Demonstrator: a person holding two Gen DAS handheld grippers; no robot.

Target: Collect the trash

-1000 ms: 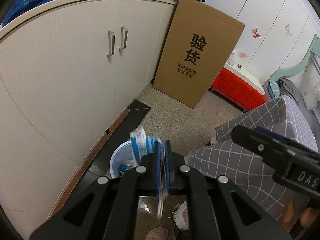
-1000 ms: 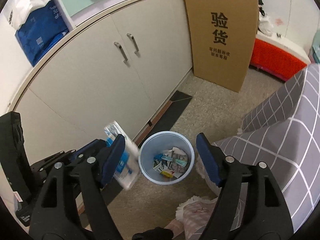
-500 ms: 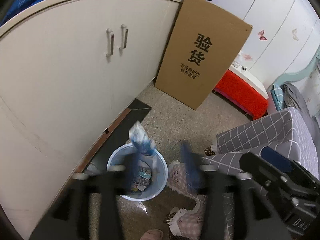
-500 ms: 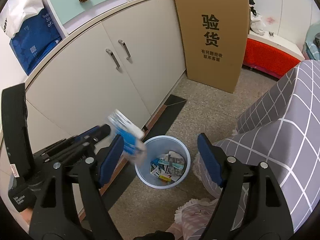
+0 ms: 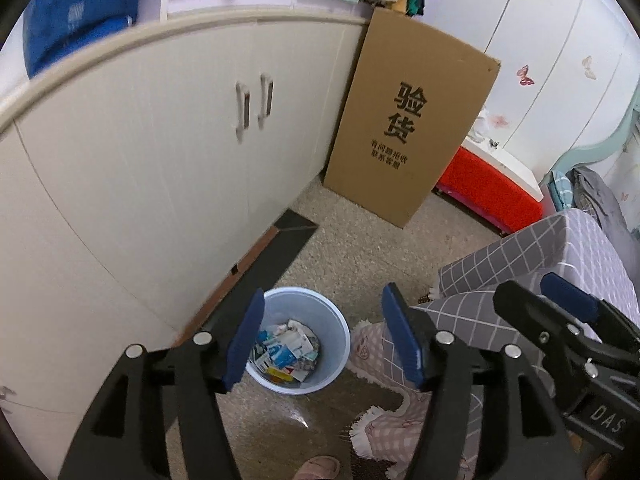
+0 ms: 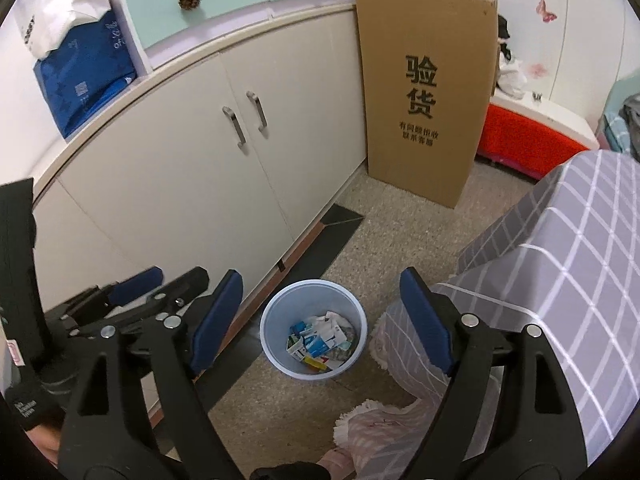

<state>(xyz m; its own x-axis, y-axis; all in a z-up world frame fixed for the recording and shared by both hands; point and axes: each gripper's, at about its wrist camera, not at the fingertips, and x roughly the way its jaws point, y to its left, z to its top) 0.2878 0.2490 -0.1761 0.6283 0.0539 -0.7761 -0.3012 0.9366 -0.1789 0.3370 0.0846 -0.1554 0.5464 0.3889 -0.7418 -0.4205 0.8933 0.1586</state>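
A light blue trash bin [image 5: 334, 322] stands on the speckled floor by the cabinet, also in the right wrist view [image 6: 276, 340]. It holds several blue and white wrappers and paper scraps [image 5: 286, 350] [image 6: 320, 340]. My left gripper [image 5: 324, 342] is open and empty, above the bin. My right gripper [image 6: 322, 320] is open and empty, also above the bin. The left gripper shows at the left of the right wrist view [image 6: 136, 288]; the right gripper shows at the right of the left wrist view [image 5: 560, 320].
A cream cabinet [image 5: 160, 160] with two handles runs along the left. A tall cardboard box [image 5: 408, 120] leans at its end. A grey checked cloth [image 6: 568, 264] covers furniture at right. A pink fringed rug [image 5: 384, 432] lies by the bin. A red box [image 6: 528, 136] sits behind.
My left gripper opened and let go of the blue and white packet, which dropped into the bin. Both grippers rose and drew back a little.
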